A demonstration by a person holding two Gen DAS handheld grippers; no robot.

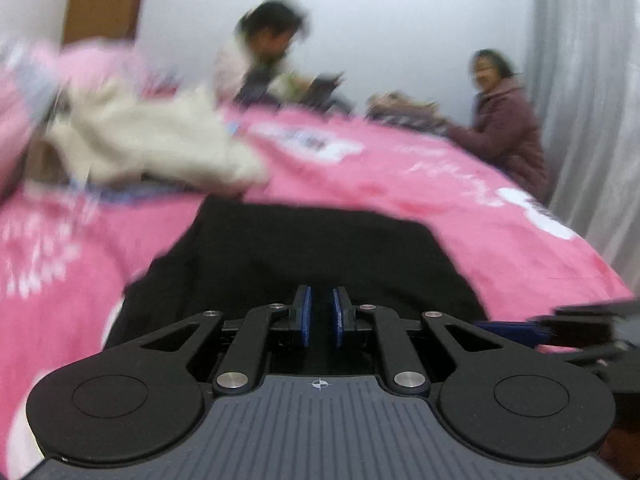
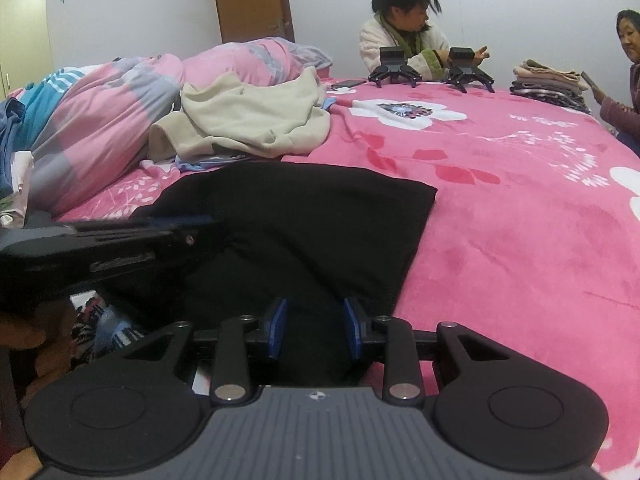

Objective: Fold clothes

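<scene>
A black garment (image 2: 312,216) lies spread on the near part of the pink floral bed cover (image 2: 520,220), with its near edge drawn up toward me. My right gripper (image 2: 316,328) holds a thick bunch of that edge, the blue pads standing apart with black cloth filling the space between them. My left gripper (image 1: 320,316) has its pads almost together over the same black garment (image 1: 312,248), pinching a thin layer. In the right wrist view the left gripper (image 2: 200,220) reaches the garment's left edge. The right gripper (image 1: 492,328) shows at the garment's right edge.
A cream garment (image 2: 248,120) lies crumpled beyond the black one, beside a bunched pink and grey quilt (image 2: 100,120). At the far side are two idle grippers (image 2: 394,66), a phone (image 2: 346,84), a folded stack (image 2: 548,80) and two seated people (image 2: 400,32).
</scene>
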